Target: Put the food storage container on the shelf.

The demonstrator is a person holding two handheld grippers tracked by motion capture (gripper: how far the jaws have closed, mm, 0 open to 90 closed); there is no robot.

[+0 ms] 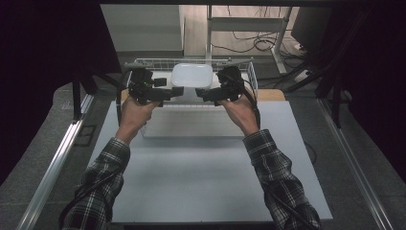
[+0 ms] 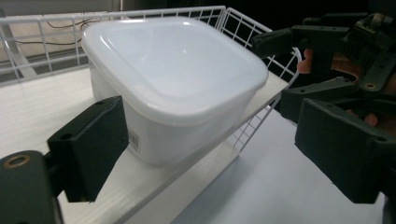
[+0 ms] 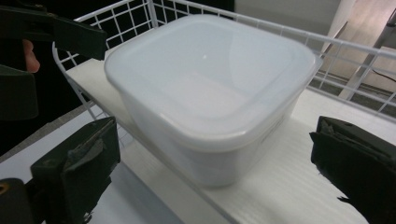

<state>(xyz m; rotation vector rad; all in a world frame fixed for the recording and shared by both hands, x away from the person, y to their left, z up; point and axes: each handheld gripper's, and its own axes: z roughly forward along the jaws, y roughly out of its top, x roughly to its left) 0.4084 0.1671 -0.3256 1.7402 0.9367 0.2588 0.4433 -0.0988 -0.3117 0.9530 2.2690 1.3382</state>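
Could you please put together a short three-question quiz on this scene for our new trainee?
1. True or false: the white square plastic container has its lid on.
2. What does the container stand on? A) the bare grey table B) a white shelf board with a white wire rail C) a cardboard box
3. How do the left tongs and the right tongs stand in relation to the container?

Key
1. True: the lid sits flat across the top.
2. B: the white shelf board inside the white wire rail.
3. Both are open, one at each side, with no pad pressing on it.
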